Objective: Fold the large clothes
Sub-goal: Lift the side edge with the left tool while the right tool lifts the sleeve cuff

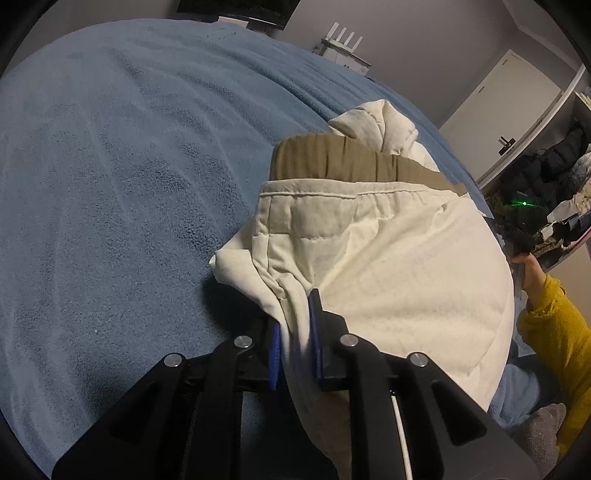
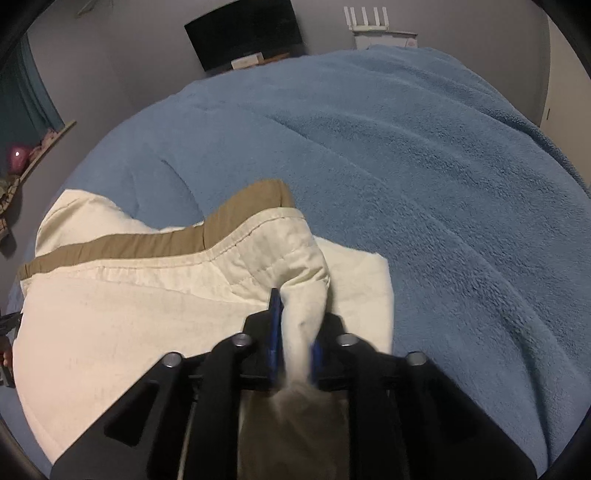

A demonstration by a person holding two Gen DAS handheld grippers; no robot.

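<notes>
A large cream quilted garment with a tan inner band lies folded on the blue blanket. My left gripper is at its near left corner. A bunched fold fills the narrow gap between the blue pads, which press on it. In the right wrist view the same garment spreads to the left, its tan band running across. My right gripper is at its near right corner. Its jaws stand a little apart, and a hanging fold, blurred at the bottom, lies loosely between them.
The blue fleece blanket covers the bed on every side. A person's hand and yellow sleeve are at the right edge. Beyond the bed are a dark screen, a white door and a cluttered shelf.
</notes>
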